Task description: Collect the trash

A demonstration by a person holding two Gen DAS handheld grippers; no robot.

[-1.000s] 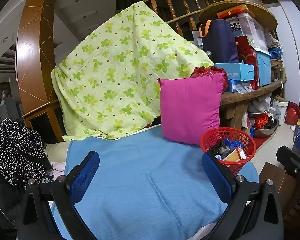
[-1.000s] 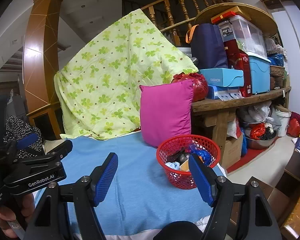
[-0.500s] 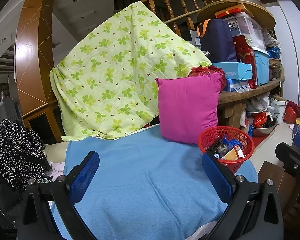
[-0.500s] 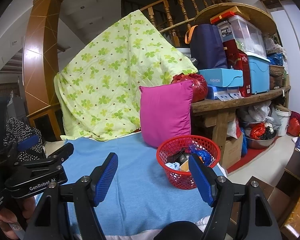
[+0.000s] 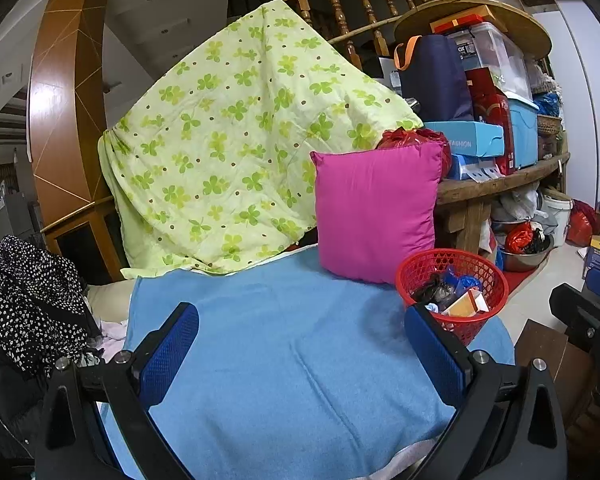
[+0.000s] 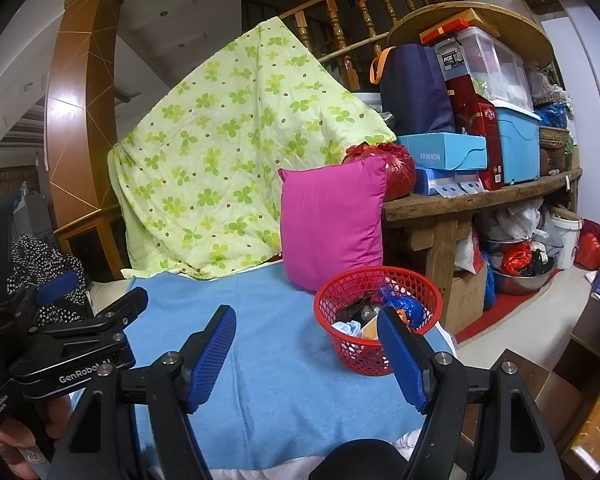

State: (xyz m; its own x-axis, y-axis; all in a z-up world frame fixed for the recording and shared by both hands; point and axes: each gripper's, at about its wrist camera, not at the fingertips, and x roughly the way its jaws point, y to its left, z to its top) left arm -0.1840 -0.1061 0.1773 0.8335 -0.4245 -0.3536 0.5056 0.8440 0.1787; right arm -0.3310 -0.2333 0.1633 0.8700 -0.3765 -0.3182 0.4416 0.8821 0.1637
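Above the blue towel (image 6: pixel 284 360), both hand-held grippers, left (image 5: pixel 300 344) and right (image 6: pixel 308 344), wide apart, empty.

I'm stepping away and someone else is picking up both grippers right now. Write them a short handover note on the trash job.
Left gripper: open, holding nothing, over the blue towel.
Right gripper: open, holding nothing, just in front of the red basket.
Basket: stands on the towel's right end, below the pink pillow. It already holds wrappers, a blue bag and a small carton.
Done: trash in the basket; no loose trash shows on the towel in either view.
Left: check the parts hidden behind the grippers and off the towel's edges; if nothing turns up, collecting looks finished.
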